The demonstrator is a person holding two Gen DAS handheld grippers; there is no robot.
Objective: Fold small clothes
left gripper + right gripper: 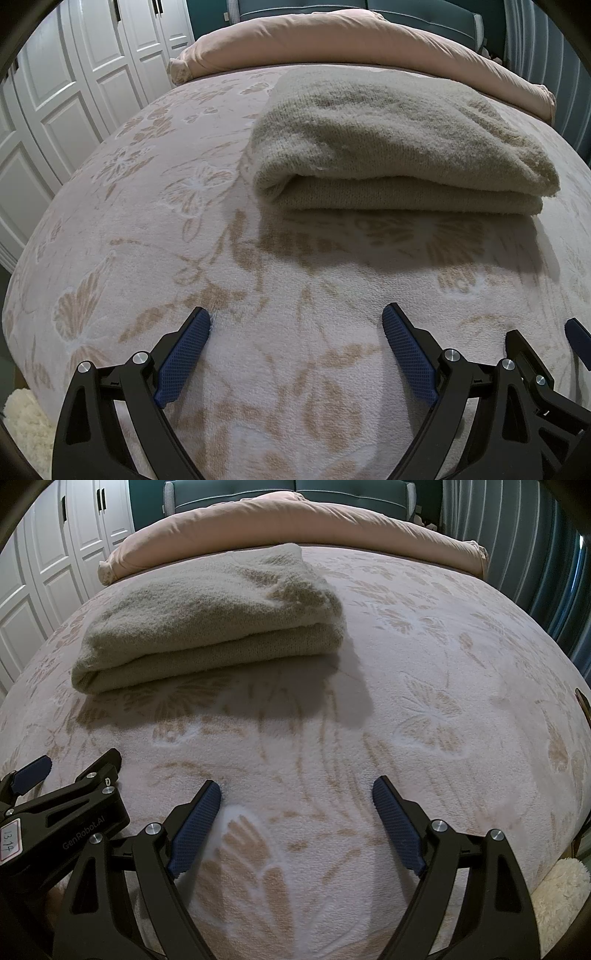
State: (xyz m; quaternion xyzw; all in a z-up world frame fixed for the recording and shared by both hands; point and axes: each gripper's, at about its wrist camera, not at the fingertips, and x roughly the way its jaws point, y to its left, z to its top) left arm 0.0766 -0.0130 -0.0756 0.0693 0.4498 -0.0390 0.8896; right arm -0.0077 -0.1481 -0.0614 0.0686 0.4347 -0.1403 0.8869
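Observation:
A beige knitted garment (399, 147) lies folded in a thick stack on the bed, ahead and to the right in the left wrist view. It also shows in the right wrist view (210, 620), ahead and to the left. My left gripper (295, 325) is open and empty, low over the bedspread, well short of the garment. My right gripper (295, 794) is open and empty too, just above the bedspread. The two grippers are side by side: the right one shows at the left view's right edge (576, 339), the left one at the right view's left edge (33, 775).
The bed carries a pale pink bedspread (155, 229) with a tan butterfly pattern. A pink rolled duvet (295, 528) lies across the head, before a teal headboard. White wardrobe doors (55, 92) stand on the left, a curtain (535, 554) on the right. A cream fluffy item (561, 893) sits by the bed's near edge.

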